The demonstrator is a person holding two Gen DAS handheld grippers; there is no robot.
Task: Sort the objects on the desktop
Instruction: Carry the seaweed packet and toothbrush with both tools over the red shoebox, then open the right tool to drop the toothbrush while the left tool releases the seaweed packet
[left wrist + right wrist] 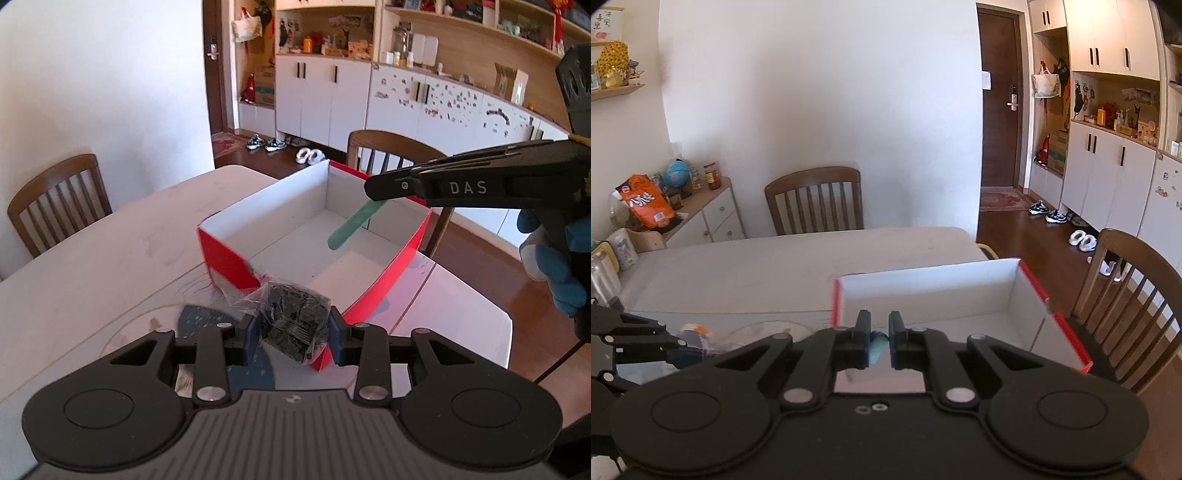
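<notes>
So the big pale dining table (92,266) carries everything, and the landmark here is the red box (225,258) with the white inside, sitting open-topped near the table's far corner. It's empty as far as I can see, which I guess makes it the sorting bin.

Right gripper (373,190) hangs over the box's open top, jaws pinched tight on one end of a green stick (349,225). The stick slants down into the box without touching the floor of it, so it looks lined up for a drop. A blue-gloved hand (554,266) holds that tool, off to the box's right.

Left gripper (291,334) sits at the box's near corner, just outside the wall, squeezed narrow on a black bundle in clear plastic wrap (295,317). The crinkly wrap sticks out toward the box. My read is it's waiting its turn, held low and close so it can go over the wall next.
</notes>
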